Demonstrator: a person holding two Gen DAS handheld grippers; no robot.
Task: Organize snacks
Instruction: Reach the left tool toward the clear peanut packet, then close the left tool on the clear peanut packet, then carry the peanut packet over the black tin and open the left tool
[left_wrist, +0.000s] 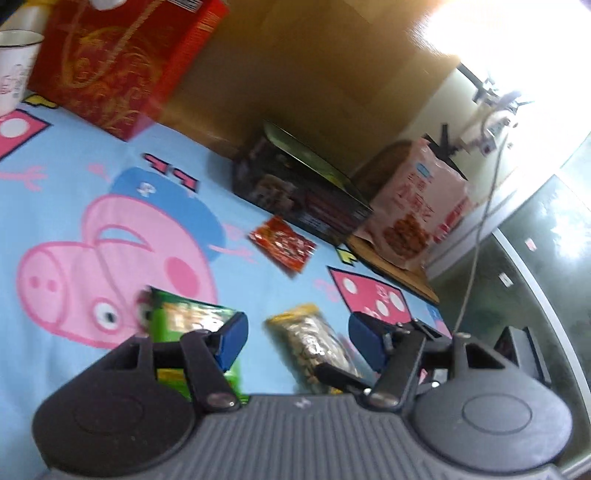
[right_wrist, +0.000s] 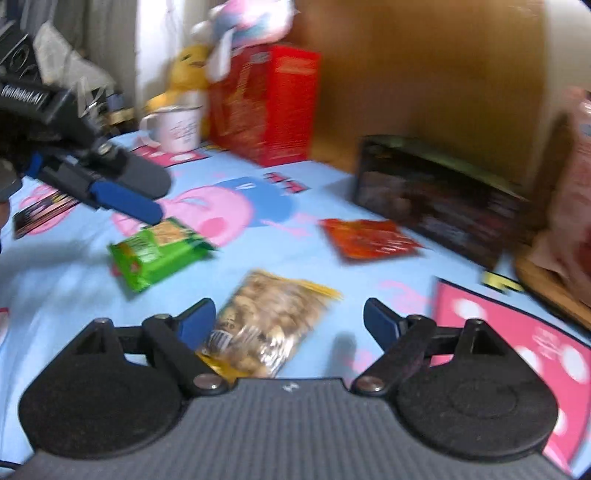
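Three snack packets lie on a blue cartoon-pig cloth (left_wrist: 74, 192): a green packet (left_wrist: 184, 321) (right_wrist: 155, 251), a clear bag of nuts with yellow ends (left_wrist: 314, 347) (right_wrist: 266, 325), and a red packet (left_wrist: 282, 245) (right_wrist: 369, 240). My left gripper (left_wrist: 299, 332) is open and empty, its left finger over the green packet, the nut bag between its fingers. It also shows in the right wrist view (right_wrist: 129, 199), just above the green packet. My right gripper (right_wrist: 290, 314) is open and empty, low over the nut bag.
A dark open box (left_wrist: 295, 184) (right_wrist: 436, 199) stands beyond the red packet. A large red box (left_wrist: 118, 62) (right_wrist: 266, 99), a white mug (left_wrist: 14, 70) (right_wrist: 177, 125), a pink snack bag (left_wrist: 417, 210) on a wooden board (right_wrist: 554, 291), and plush toys (right_wrist: 207, 55) line the back.
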